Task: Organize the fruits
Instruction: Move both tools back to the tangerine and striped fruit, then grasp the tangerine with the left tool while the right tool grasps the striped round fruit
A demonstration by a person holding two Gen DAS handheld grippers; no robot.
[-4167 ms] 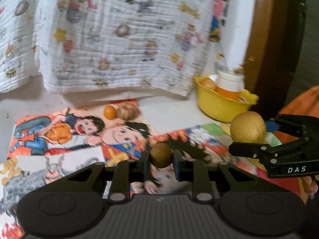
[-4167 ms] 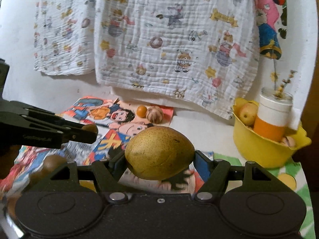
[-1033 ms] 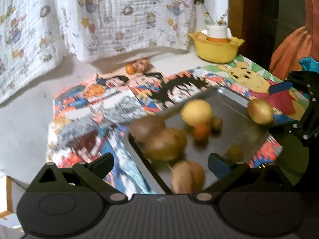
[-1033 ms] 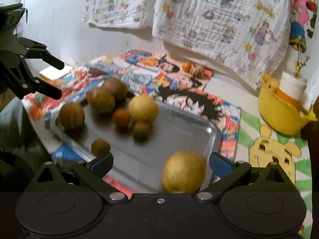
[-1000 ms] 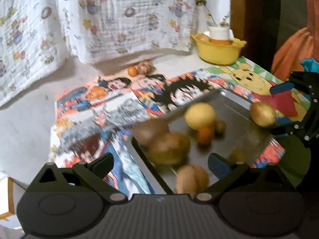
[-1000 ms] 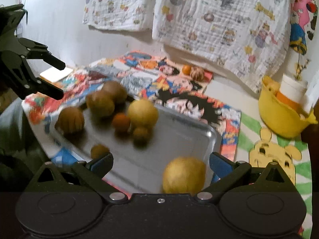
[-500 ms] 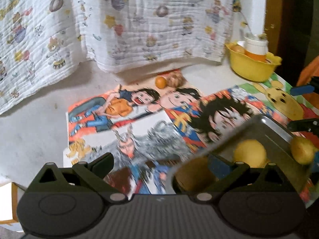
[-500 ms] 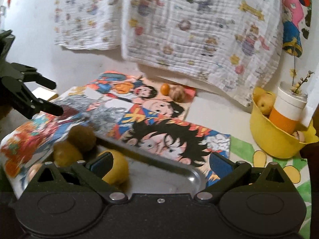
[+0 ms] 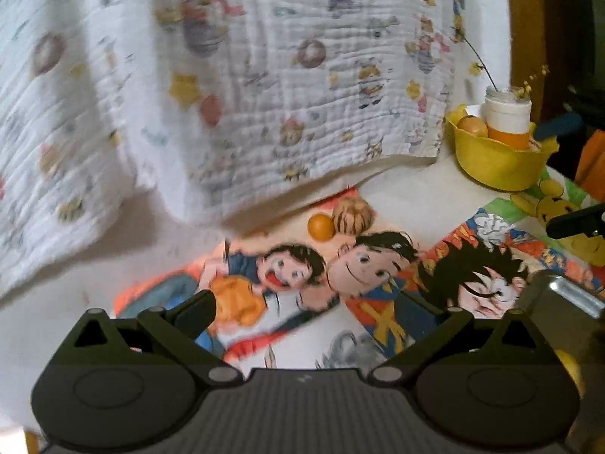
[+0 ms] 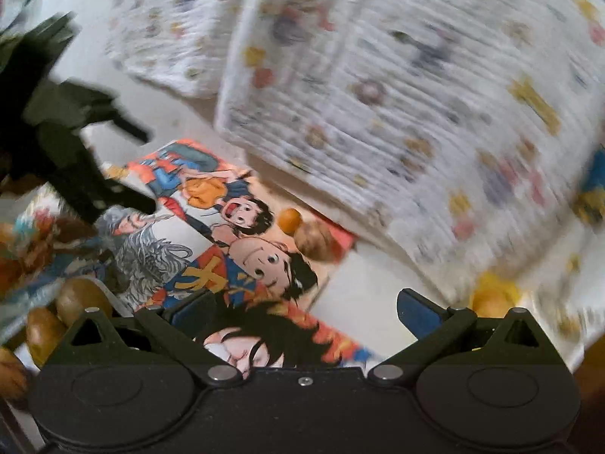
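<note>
A small orange [image 9: 320, 227] and a brown striped fruit [image 9: 353, 210] lie side by side on the cartoon mat [image 9: 287, 272] near the hanging cloth. My left gripper [image 9: 325, 314] is open and empty, well short of them. The right wrist view is blurred; there my right gripper [image 10: 302, 310] is also open and empty, with the orange [image 10: 289, 219] and brown fruit [image 10: 315, 242] ahead of it. A corner of the metal tray [image 9: 559, 291] shows at lower right. Brown fruits [image 10: 81, 299] sit at the right wrist view's lower left.
A yellow bowl [image 9: 499, 159] holding a fruit and a white-and-orange cup [image 9: 508, 121] stands at the back right. A printed white cloth [image 9: 264, 94] hangs behind the mat. The right gripper's fingers [image 9: 574, 219] reach in from the right edge.
Both grippers, which held fruits earlier, are empty now, and those fruits lie in the tray. Both cameras have swung up and forward, so the tray has slipped to the frame edges.
</note>
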